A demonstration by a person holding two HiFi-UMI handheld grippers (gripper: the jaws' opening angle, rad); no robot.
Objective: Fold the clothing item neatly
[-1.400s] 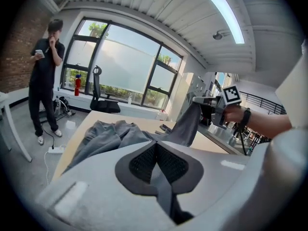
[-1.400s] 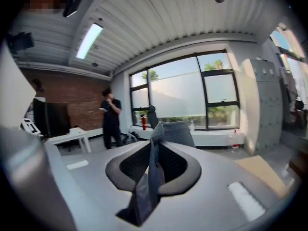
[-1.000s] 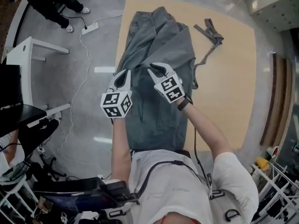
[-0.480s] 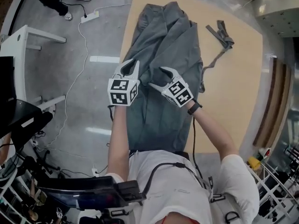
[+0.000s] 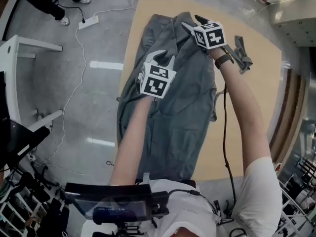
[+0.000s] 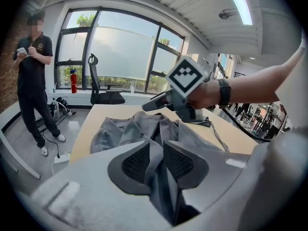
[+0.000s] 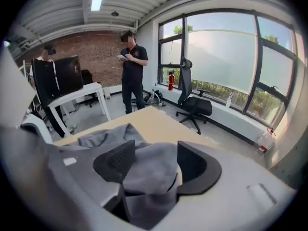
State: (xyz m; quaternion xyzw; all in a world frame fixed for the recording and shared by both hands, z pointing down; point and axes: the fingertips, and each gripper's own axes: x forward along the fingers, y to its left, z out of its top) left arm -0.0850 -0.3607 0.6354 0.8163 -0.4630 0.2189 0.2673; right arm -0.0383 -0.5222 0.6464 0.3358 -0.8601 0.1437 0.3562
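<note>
Grey garment (image 5: 173,117): likely soft, light, limp.
Head view: lies lengthwise on table (image 5: 247,132); left gripper (image 5: 165,58) over its middle, right gripper (image 5: 191,22) at far end.
Left gripper view: jaws just opening, narrowly apart, fabric between.
Right gripper view: jaws just closing, apart round bunched fabric.
Best hold: probably edges, seams.

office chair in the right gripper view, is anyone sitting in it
No, the office chair has nobody on its seat, and the person nearest to it is standing apart from it.
</note>
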